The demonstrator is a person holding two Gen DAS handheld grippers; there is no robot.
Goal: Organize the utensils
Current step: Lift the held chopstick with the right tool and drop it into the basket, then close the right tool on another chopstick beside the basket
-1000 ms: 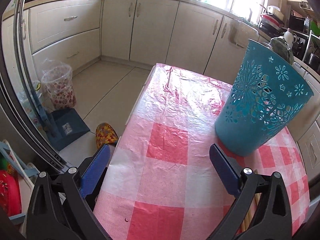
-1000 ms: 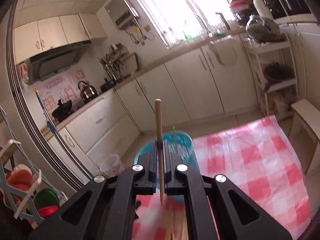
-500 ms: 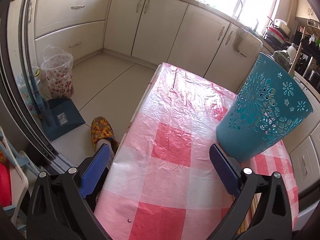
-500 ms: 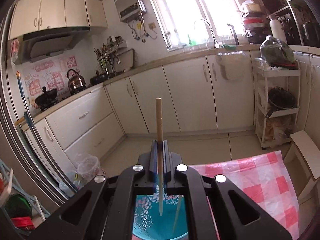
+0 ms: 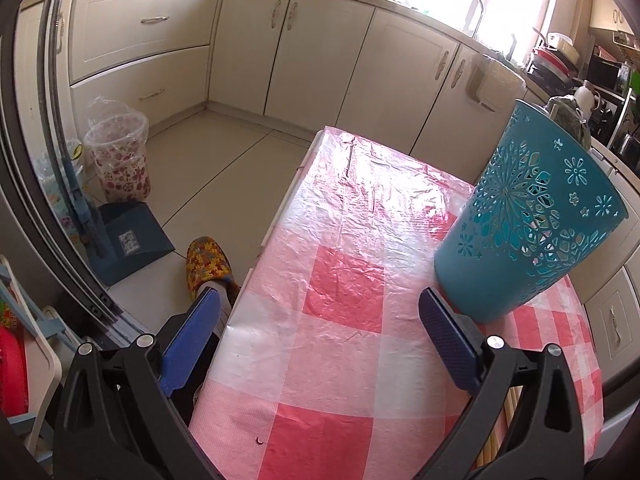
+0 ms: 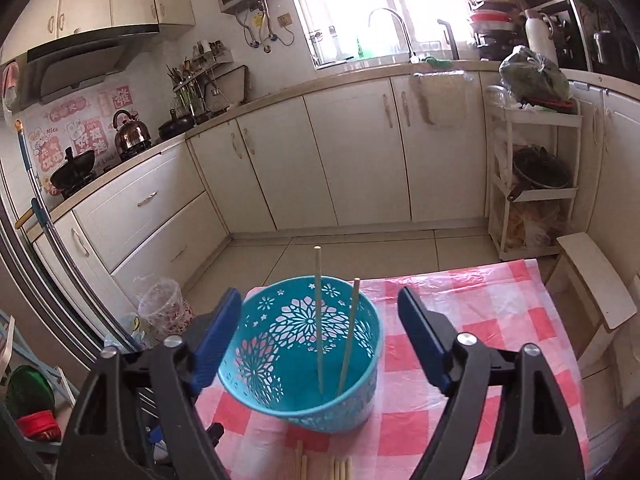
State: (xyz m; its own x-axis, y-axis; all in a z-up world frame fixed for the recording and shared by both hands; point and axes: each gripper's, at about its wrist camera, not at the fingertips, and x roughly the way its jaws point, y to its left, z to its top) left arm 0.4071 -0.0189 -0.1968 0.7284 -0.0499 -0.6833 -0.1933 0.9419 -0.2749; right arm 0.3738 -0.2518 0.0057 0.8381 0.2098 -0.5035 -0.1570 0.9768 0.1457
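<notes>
A teal perforated basket stands on the red-and-white checked tablecloth. Two wooden chopsticks stand upright inside it, the second one leaning right. My right gripper is open and empty, just above and around the basket's rim. Several more chopsticks lie on the cloth at the near edge. In the left wrist view the basket stands to the right, and my left gripper is open and empty over the cloth.
The table's left edge drops to the tiled floor, where a patterned slipper, a dustpan and a small bin sit. A white stool stands at the table's right. Chopstick ends show under the left gripper's right finger.
My right gripper opened and let go of the chopstick, which now stands in the basket beside the other one. The left gripper stayed open and shifted only slightly.
</notes>
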